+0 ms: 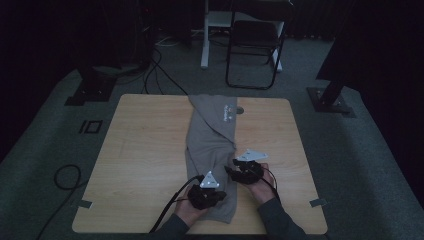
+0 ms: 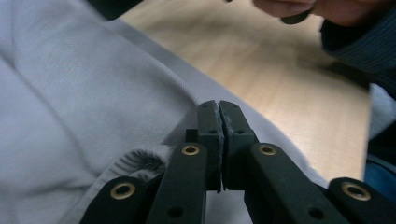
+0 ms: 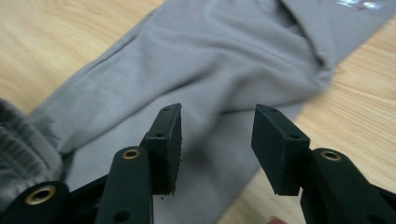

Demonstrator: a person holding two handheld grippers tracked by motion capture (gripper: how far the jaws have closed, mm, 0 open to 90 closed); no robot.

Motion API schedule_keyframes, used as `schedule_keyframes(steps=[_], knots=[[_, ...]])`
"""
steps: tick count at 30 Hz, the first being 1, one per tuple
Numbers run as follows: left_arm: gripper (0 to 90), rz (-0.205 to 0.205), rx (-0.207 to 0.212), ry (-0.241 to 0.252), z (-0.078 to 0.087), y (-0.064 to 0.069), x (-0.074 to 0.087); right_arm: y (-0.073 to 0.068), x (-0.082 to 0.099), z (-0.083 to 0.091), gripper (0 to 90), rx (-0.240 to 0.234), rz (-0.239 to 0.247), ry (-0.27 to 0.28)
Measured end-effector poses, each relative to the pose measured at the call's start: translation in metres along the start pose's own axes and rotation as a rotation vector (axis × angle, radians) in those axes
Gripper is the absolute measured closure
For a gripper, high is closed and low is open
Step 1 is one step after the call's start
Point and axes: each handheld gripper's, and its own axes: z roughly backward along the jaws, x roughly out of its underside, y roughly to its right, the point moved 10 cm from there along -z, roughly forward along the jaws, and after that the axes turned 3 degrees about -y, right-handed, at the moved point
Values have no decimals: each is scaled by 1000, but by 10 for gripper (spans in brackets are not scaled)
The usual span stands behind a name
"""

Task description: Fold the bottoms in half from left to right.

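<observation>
A grey long-sleeved garment (image 1: 212, 140) lies lengthwise down the middle of the wooden table (image 1: 145, 145), with a small printed logo (image 1: 227, 112) near its far end. My left gripper (image 1: 220, 196) is low over the garment's near end. In the left gripper view its jaws (image 2: 219, 109) are shut pad to pad at the edge of the cloth (image 2: 70, 93), beside a ribbed hem (image 2: 140, 161). I cannot tell whether a fold is pinched between them. My right gripper (image 1: 230, 170) hovers open over the garment (image 3: 210, 60), with nothing between its pads (image 3: 217, 135).
The person's other hand (image 2: 317, 7) shows at the top of the left gripper view. A folding chair (image 1: 252, 35) and dark stand bases (image 1: 330, 97) sit on the carpet beyond the table. A cable loop (image 1: 67, 177) lies on the floor at left. Bare wood flanks the garment.
</observation>
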Motion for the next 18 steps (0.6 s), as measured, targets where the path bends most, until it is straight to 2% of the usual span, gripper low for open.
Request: schedule_keyframes(steps=[1, 2, 3, 4, 5, 7, 8, 9, 11, 13, 14, 15, 16, 18], knots=[[786, -13, 42, 1, 0, 4, 0, -4, 1, 0, 526, -9, 4, -4], [714, -13, 42, 1, 0, 4, 0, -4, 1, 0, 526, -9, 4, -4], [714, -13, 42, 1, 0, 4, 0, -7, 2, 0, 526, -16, 9, -7], [714, -18, 31, 31, 8, -1, -3, -7, 2, 0, 524, -16, 9, -7], [623, -10, 24, 54, 13, -5, -5, -14, 7, 0, 524, -26, 29, -23], [610, 6, -13, 101, 26, -16, -8, -19, 15, -1, 525, -37, 43, -47], [610, 6, -13, 101, 26, -16, -8, -19, 15, -1, 525, -37, 43, -47], [610, 32, -60, 128, 37, -32, -6, -21, 19, -2, 525, -40, 54, -62], [615, 58, -107, 137, 44, -46, -1, -27, 29, -4, 526, -49, 66, -84], [634, 68, -169, 91, 45, -61, 10, -30, 32, -6, 529, -49, 79, -95], [642, 68, -169, 91, 45, -61, 10, -30, 32, -6, 529, -49, 79, -95], [642, 101, -189, 41, 40, -70, 21, -30, 33, -7, 530, -47, 84, -102], [655, 107, -193, 22, 36, -73, 24, -30, 36, -12, 536, -30, 102, -128], [664, 115, -209, -17, 27, -79, 29, -29, 34, -15, 538, -32, 109, -120]])
